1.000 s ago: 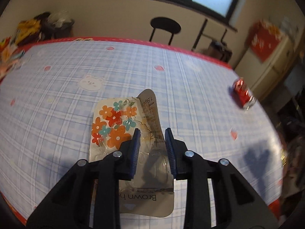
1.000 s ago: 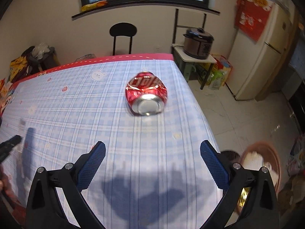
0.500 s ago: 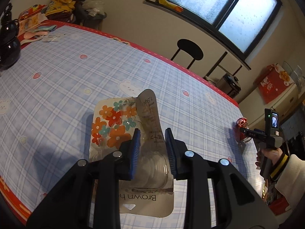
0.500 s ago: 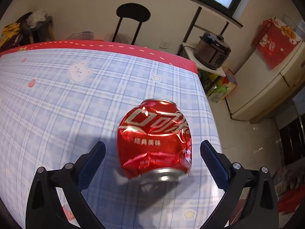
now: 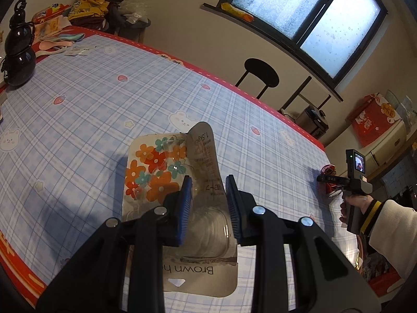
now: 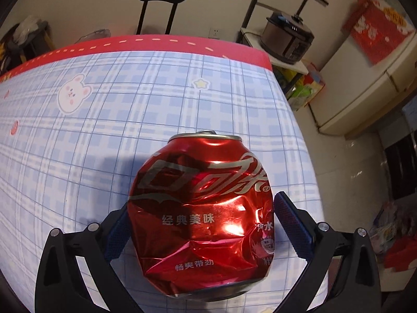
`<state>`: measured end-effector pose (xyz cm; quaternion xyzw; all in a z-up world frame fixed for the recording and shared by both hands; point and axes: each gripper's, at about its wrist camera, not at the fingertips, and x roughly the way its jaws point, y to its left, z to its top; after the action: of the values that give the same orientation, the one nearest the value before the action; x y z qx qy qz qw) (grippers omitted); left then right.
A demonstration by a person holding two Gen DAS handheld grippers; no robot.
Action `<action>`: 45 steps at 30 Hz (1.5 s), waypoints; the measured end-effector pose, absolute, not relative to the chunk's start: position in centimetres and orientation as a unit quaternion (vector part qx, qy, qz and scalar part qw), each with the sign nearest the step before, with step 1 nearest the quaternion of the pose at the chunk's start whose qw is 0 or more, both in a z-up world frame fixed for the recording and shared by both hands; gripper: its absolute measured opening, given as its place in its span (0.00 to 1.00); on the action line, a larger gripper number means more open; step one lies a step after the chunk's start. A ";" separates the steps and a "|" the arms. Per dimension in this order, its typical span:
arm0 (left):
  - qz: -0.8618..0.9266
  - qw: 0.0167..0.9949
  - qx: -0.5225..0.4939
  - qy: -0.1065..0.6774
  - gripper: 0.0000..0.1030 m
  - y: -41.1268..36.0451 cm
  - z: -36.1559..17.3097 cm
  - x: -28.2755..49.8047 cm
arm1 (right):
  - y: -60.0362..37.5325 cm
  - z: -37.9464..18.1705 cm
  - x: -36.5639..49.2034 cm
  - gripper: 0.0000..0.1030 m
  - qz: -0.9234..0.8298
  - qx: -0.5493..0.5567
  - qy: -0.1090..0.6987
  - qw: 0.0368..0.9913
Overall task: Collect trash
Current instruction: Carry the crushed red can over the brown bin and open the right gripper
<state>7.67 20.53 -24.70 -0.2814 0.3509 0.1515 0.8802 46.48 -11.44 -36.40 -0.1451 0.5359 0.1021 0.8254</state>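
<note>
L tongs [image 5: 208, 203] nipped clear plastic blister pack [image 5: 179, 206], floral card. R tongs [image 6: 200, 224] spread wide, straddled crumpled red can [image 6: 202, 216]; contact unclear.

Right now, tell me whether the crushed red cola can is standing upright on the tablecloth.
No: the crushed red cola can lies on its side on the checked tablecloth, between the right gripper's open fingers.

Home kitchen-diner: tablecloth-covered table [image 5: 104, 83], fridge [image 6: 365, 99], rice cooker [image 6: 289, 40].

Left gripper [image 5: 208, 203] jaws nearly closed, clamped; right gripper [image 6: 200, 224] jaws wide apart, angled steeply down.
</note>
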 end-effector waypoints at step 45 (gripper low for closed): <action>0.008 0.917 -0.218 0.334 0.29 6.1 -17.4 8.9 | -25.4 -25.6 22.0 0.92 0.221 0.010 0.429 0.876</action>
<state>8.94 6.14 -17.43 -0.2180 0.3336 0.0082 0.9172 21.95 -25.43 -25.63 0.0096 0.4288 0.2207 0.8760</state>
